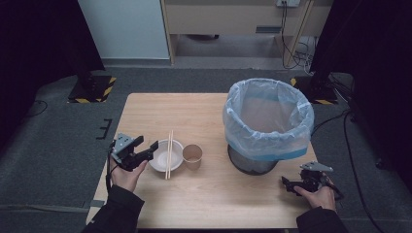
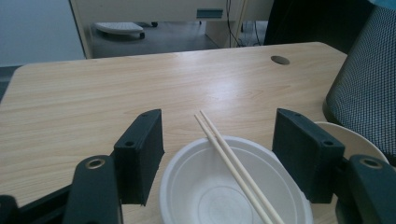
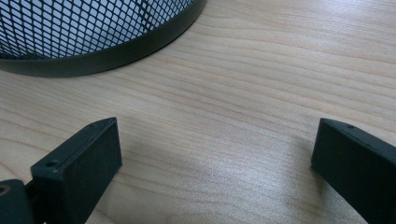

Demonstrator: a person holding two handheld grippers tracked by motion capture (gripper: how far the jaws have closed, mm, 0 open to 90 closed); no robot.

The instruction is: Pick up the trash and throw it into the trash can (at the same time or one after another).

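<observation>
White foam or plastic, by the look of it, makes up the bowl (image 2: 233, 186) that sits right between the jaws of the left gripper (image 2: 233, 154), which stand spread on either side of its rim without touching it; nothing is pinched yet. Across the bowl, and directly ahead of that gripper, lies a pair of chopsticks (image 2: 233, 161), loose and balanced on the rim. I judge this the main hazard: if the jaws squeeze the light bowl or nudge it, the sticks may roll off or slide onto the worktop (image 2: 140, 79), and a thin bowl could buckle or skid away instead of being gripped. Just beyond the gripper's right jaw stands a paper cup (image 1: 192, 155), close enough that a wide sweep might tip it. Farther out on that same side rises the mesh bin (image 1: 252, 162) with its blue liner (image 1: 267, 116); lifting the bowl tilted toward it could spill the sticks short of the opening. The right gripper (image 3: 215, 154) rests low over bare wood near the bin's base, jaws spread and empty, and a careless move forward could knock the bin.
</observation>
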